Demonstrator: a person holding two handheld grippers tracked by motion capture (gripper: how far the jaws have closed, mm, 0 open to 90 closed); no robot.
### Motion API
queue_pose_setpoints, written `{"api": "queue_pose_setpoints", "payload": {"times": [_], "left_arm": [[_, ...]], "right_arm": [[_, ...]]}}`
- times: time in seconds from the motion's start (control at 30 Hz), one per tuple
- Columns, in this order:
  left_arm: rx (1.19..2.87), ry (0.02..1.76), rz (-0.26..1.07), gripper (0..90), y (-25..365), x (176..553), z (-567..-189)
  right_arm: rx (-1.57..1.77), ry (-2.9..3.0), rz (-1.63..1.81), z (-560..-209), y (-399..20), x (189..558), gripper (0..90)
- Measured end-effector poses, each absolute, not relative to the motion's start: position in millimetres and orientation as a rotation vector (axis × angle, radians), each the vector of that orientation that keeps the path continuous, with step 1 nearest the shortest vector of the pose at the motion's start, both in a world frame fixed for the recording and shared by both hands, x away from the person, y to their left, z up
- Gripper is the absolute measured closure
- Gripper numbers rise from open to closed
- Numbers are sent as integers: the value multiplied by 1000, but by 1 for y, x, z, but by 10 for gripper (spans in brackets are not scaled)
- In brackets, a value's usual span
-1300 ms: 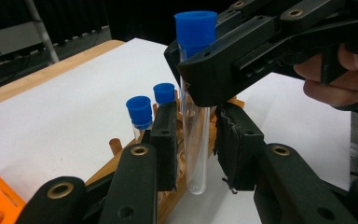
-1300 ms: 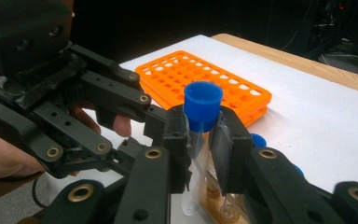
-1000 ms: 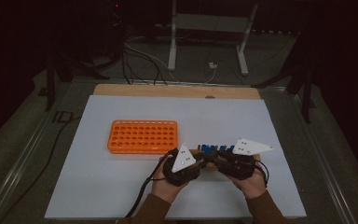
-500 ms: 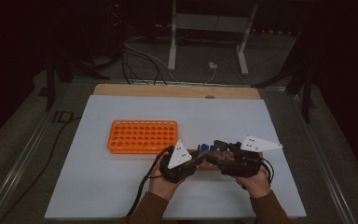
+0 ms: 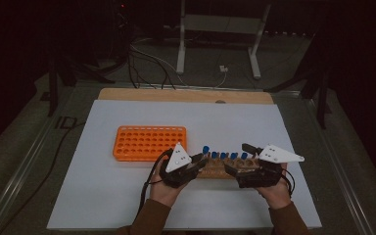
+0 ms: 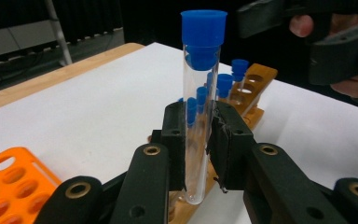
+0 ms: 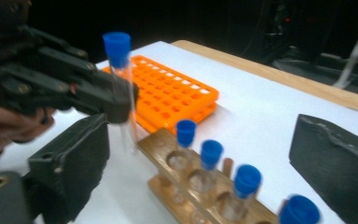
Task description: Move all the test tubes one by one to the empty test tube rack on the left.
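My left gripper (image 6: 199, 135) is shut on a clear test tube (image 6: 200, 93) with a blue cap. It holds the tube upright just above the left end of the wooden rack (image 5: 215, 169). The same tube (image 7: 121, 79) appears in the right gripper view, clamped in the left gripper's fingers (image 7: 98, 100). Several blue-capped tubes (image 7: 211, 154) stand in the wooden rack (image 7: 156, 144). My right gripper (image 7: 205, 154) is open, its jaws have just been opening, and they now stand wide on either side of the rack without touching it.
An empty orange tube rack (image 5: 149, 143) lies left of the wooden one on the white mat (image 5: 127, 196). A wooden table edge (image 5: 186, 95) runs along the back. Cables and a metal stand (image 5: 218, 44) are on the floor beyond.
My left gripper has drawn slightly left and up with the tube in it. The right gripper's jaws have spread apart at the rack's right end.
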State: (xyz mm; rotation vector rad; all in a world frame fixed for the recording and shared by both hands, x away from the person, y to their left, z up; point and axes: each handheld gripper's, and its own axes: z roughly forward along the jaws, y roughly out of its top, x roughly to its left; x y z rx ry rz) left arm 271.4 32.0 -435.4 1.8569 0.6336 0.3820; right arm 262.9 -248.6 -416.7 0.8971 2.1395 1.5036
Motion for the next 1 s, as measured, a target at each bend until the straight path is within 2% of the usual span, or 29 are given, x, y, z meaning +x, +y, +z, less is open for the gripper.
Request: {"api": "queue_pose_setpoints", "payload": {"times": [0.13,1.0], "left_arm": [[1849,648,403,768,39,276,-435],[1811,743,500,767,60,319,-449]], "right_arm": [[914,2098,1494,-417,-258,261,11],[1018,2007,1518,-422,-293,259,11]]}}
